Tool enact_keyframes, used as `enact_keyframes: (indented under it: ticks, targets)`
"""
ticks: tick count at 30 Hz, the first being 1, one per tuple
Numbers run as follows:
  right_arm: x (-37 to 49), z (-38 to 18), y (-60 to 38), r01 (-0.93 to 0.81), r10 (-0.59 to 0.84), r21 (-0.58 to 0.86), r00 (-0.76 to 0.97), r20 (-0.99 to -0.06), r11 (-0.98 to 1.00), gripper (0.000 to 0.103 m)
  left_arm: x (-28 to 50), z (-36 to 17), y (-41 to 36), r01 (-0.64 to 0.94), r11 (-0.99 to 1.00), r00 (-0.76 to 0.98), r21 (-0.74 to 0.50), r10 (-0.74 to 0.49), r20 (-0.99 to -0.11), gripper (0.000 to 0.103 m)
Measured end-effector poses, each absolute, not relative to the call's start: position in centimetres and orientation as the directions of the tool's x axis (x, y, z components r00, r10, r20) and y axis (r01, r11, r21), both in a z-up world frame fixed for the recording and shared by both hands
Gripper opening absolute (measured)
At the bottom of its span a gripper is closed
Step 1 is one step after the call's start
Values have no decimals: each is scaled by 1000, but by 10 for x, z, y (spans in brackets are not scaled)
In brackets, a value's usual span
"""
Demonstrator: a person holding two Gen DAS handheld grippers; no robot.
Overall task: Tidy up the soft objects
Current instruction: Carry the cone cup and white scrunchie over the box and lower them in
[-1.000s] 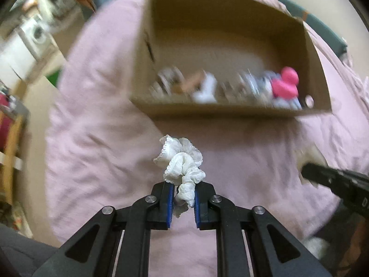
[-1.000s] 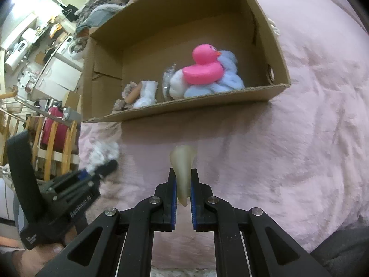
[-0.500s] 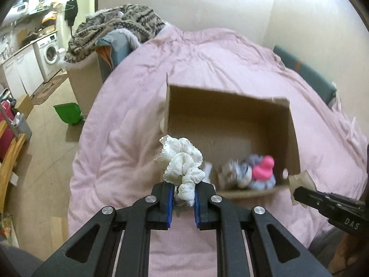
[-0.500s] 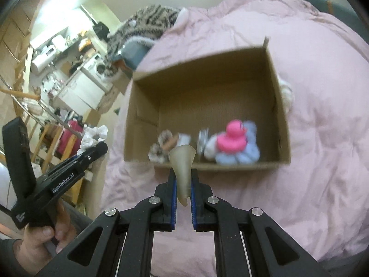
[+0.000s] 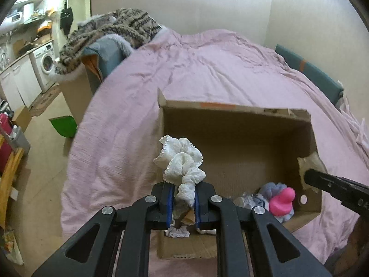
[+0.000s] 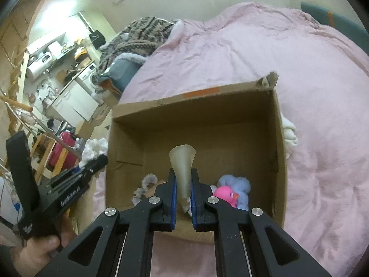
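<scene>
Cardboard box (image 6: 280,152) holds pink duck (image 6: 224,195), blue fluff (image 6: 239,183); grippers clamp scrunchie (image 5: 182,164), cone (image 6: 183,168).

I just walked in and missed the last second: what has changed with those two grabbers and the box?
Both grippers rose and advanced over the cardboard box. The left gripper still clamps the white frilly cloth, the right gripper the beige cone. Nothing released; the pink duck stayed put.

I'm working in a small studio flat, sleeping and cooking sharing one room. A bed with a crumpled pink duvet (image 5: 207,73) fills most of my view, a patterned knit blanket (image 5: 110,30) heaped at its far corner. Beyond it stand a washing machine (image 5: 46,67) under a counter, white cabinets (image 6: 76,101) and cluttered kitchen shelves (image 6: 46,55).
</scene>
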State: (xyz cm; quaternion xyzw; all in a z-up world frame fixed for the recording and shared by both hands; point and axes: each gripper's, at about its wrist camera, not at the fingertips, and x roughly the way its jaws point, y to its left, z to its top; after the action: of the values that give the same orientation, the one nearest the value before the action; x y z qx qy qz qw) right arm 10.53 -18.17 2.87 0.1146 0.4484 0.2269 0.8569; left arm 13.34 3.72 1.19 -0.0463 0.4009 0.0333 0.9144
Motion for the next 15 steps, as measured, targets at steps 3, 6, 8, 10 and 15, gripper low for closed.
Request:
enact_keyframes:
  ticks: [3, 6, 8, 10, 15]
  targets:
    - [111, 8, -180, -267, 491, 412, 468, -735, 871, 12, 139, -2, 37, -102, 993, 655, -64, 19, -755, 13]
    - [115, -6, -176, -255, 484, 412, 442, -755, 875, 12, 144, -9, 38, -99, 993, 646, -70, 11, -763, 14]
    - [116, -11, -175, -250, 484, 415, 431, -762, 875, 12, 147, -13, 38, -100, 993, 641, -70, 11, -767, 14]
    - [118, -15, -176, -245, 489, 423, 420, -765, 872, 12, 147, -18, 38, -100, 992, 633, -73, 6, -774, 14]
    - [124, -26, -172, -235, 508, 450, 378, -774, 861, 12, 149, -23, 35, -79, 994, 617, -80, -14, -787, 14]
